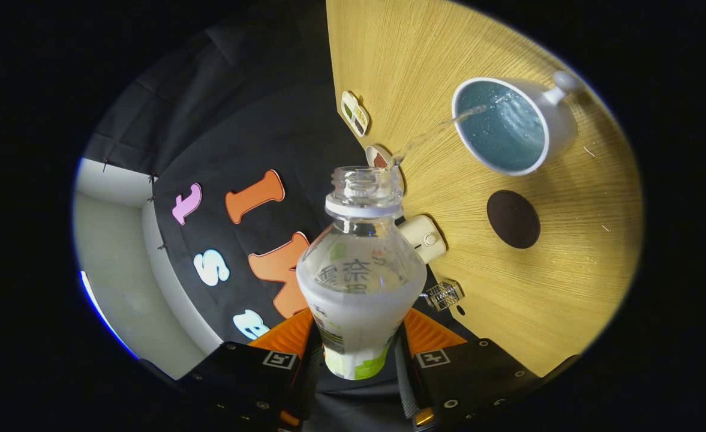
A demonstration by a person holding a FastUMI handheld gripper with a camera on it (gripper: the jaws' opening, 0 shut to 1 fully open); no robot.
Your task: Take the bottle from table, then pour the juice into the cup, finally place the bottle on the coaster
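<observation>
The fingers [358, 354] grip the uncapped bottle [360, 282], its stream arcing into the cup [511, 126] on the wood-grain bench [556, 288], dark coaster [513, 219] beside it.

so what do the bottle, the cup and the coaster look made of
Bottle in the tool: clear, glossy plastic, see-through at the neck. Cup: likely glazed ceramic, white and smooth outside, bluish inside. Coaster: dark, matte disc, material unclear.

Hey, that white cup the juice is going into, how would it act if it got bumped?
The cup looks like ceramic, so probably stiff and breakable. Liquid already inside likely makes it heavier and prone to slosh. Its wide body suggests sliding on the smooth table before tipping.
</observation>
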